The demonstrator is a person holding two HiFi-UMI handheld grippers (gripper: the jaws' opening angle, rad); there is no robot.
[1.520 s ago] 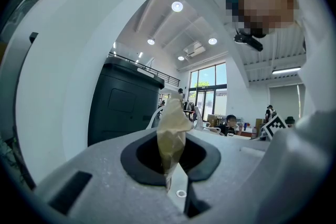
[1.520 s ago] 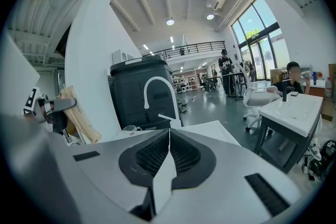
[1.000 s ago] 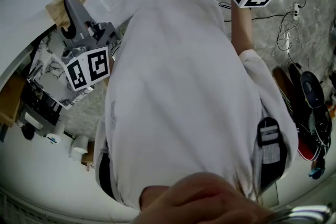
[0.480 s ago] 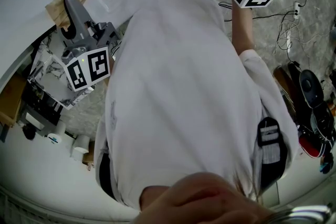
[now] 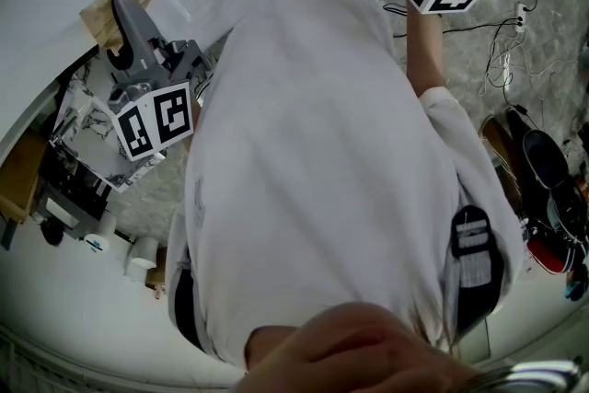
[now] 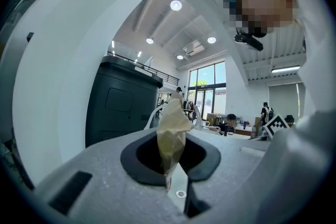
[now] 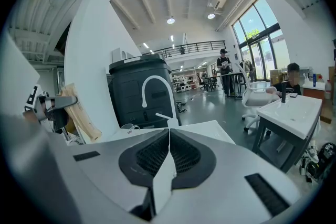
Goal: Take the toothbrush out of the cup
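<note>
Tan paper wrapped the toothbrush (image 6: 170,126) from end to end, and the left tongs (image 5: 120,6) had it pinched near its lower end, jaws drawn narrow on the wrapper. The brush itself was hidden inside, so I could not tell which end was the head. Any lettering on the paper was too faint to read from where I stood. The only print I could make out was the black-and-white square markers on each cube (image 5: 155,117), patterns rather than words.

Seen along the left jaws, the toothbrush stood on end with its long axis upright and the crumpled top leaning a touch to the right. From overhead it ran slantwise, its free end pointing up and to the right over a white surface (image 5: 46,14).

At the person's other side, well apart from it, the right tongs (image 7: 169,139) had their jaws pressed together with nothing between them. A white shirt (image 5: 322,161) filled most of the overhead view.
</note>
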